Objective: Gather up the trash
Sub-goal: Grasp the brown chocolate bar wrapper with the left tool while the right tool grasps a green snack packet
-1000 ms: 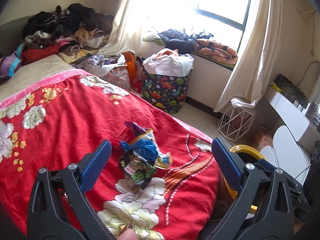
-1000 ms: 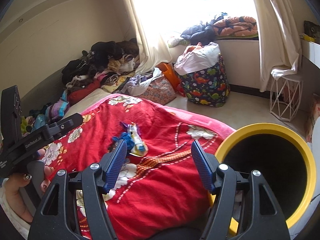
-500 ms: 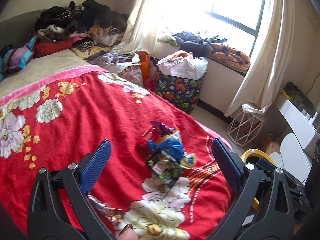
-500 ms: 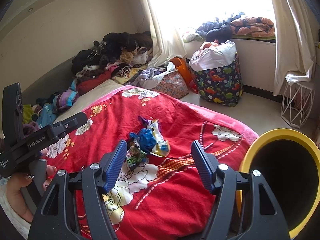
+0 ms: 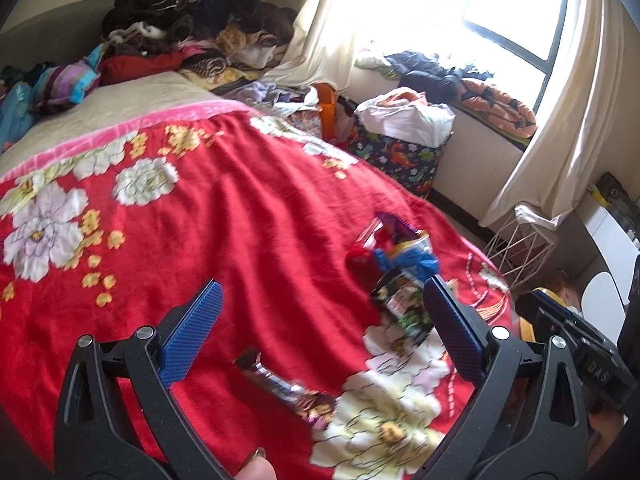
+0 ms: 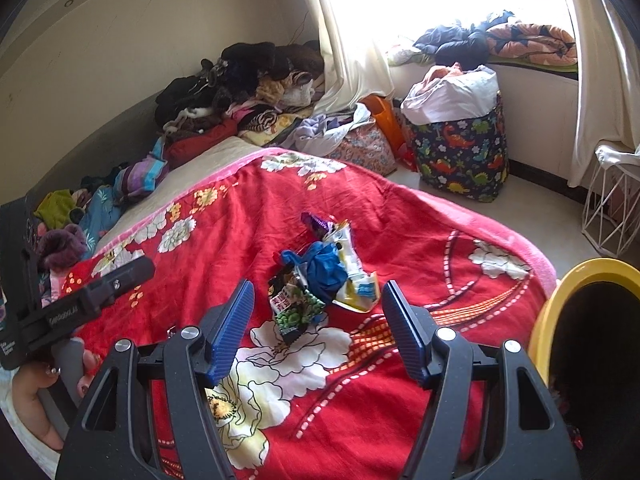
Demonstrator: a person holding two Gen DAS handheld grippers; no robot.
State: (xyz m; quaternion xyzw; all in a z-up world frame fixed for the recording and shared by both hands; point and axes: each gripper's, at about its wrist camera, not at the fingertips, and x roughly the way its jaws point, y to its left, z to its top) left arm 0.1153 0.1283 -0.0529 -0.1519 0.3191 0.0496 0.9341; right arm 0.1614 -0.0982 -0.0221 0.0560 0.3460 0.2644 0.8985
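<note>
1. Both cameras have swung towards the left across the bed over the last second: the heap of crumpled snack wrappers [image 6: 320, 276], which earlier sat between the left gripper's jaws, is now at the right of the left wrist view [image 5: 400, 276], partly behind the right blue pad.
2. In its place a separate dark foil wrapper [image 5: 292, 388] has come into the lower middle of the left wrist view; a second ago it was not visible there.
3. In the right wrist view the heap has grown larger and slid to the centre of the frame, so the right gripper [image 6: 318, 328] appears to be closing in on it.
4. Judged from this, collection has not started: all the trash lies on the red flowered blanket [image 6: 400, 240], and the yellow-rimmed black bin [image 6: 560, 308] waits at the lower right edge of the frame.
5. The left gripper [image 5: 320, 328] has its jaws spread wide with nothing gripped; the foil wrapper lies on the blanket between and just below the pads, not touched.
6. The right gripper's jaws have just been narrowing slightly yet stand apart and empty; the heap lies between and just beyond the tips.
7. The green-printed packet [image 6: 298, 312] is the heap's nearest piece to the right jaws.
</note>
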